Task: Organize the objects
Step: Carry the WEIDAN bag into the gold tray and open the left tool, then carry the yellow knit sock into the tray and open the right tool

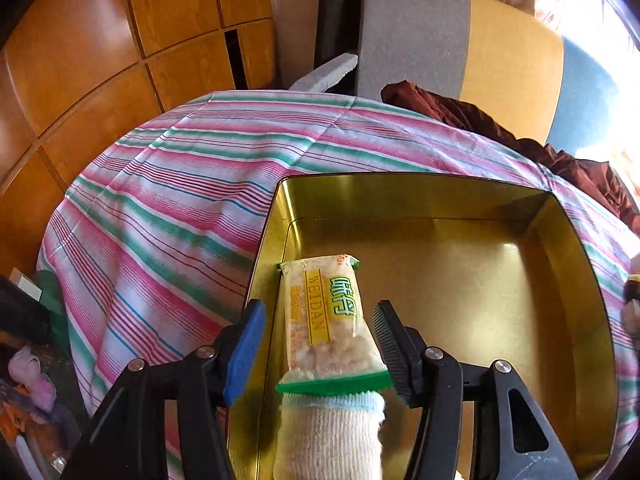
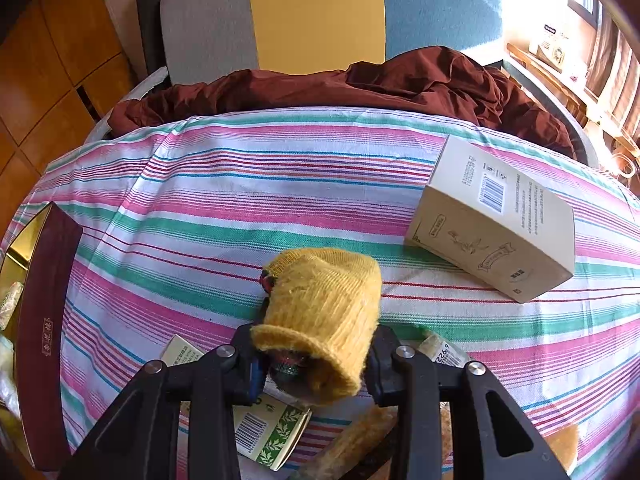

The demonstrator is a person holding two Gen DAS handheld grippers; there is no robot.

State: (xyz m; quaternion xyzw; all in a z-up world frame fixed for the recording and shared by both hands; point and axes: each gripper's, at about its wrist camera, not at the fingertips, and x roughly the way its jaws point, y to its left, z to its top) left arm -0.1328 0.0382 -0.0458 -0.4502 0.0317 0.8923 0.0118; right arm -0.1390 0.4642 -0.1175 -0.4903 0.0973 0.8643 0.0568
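Observation:
In the left wrist view, a gold tin box (image 1: 580, 280) lies open on the striped tablecloth. A clear snack packet with green ends (image 1: 324, 312) lies in the tin's near left corner. My left gripper (image 1: 320, 336) is open, its fingers either side of the packet and apart from it. A white sock-like roll (image 1: 332, 436) sits under the packet's near end. In the right wrist view, my right gripper (image 2: 316, 356) is shut on a yellow knitted sock (image 2: 324, 312) rolled around a dark item, held above the cloth.
A beige carton (image 2: 492, 220) lies at the right of the table. A dark red tin lid (image 2: 44, 320) stands at the left edge. Small packets (image 2: 268, 432) lie under my right gripper. A maroon cloth (image 2: 360, 80) and a chair (image 2: 320, 12) stand behind the table.

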